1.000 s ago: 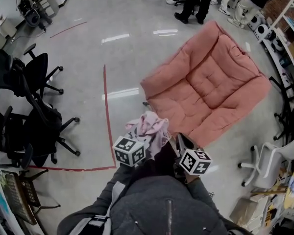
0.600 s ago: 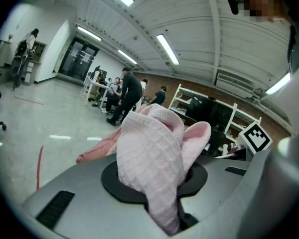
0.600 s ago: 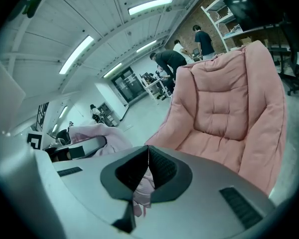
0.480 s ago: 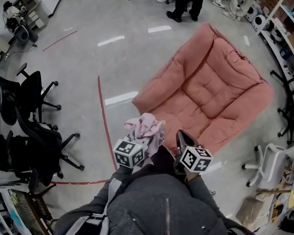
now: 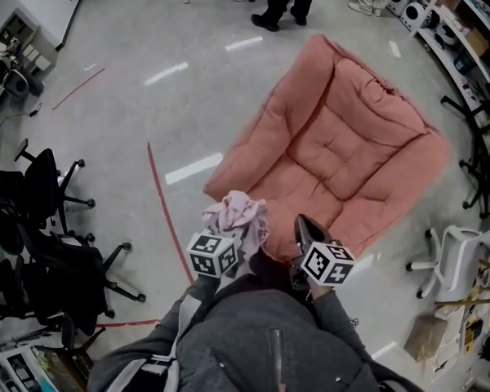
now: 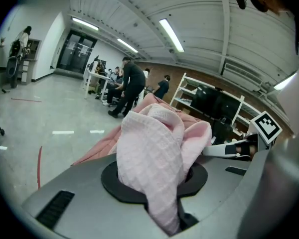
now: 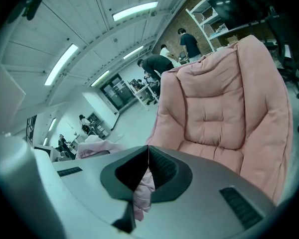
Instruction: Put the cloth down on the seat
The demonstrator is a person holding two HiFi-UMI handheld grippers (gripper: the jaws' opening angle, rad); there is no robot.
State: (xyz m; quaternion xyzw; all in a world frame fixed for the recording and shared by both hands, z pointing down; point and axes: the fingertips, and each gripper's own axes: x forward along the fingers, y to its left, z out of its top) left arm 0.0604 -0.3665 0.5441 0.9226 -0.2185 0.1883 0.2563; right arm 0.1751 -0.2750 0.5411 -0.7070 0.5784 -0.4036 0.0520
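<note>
Cloth [image 5: 238,212] sits bunched in the left gripper [image 6: 154,180], jaws clamped on it. The right gripper [image 7: 147,169] looks pinched shut on a trailing fold. The seat [image 5: 306,188] of the pink armchair [image 5: 367,104] lies just ahead and slightly right, nearer the right gripper, so I'd expect a forward-and-down drop.

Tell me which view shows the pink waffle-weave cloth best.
Left gripper view: the pink waffle-weave cloth fills the centre, weave visible. Head view shows a small bunch; right gripper view only a strip between its jaws.
</note>
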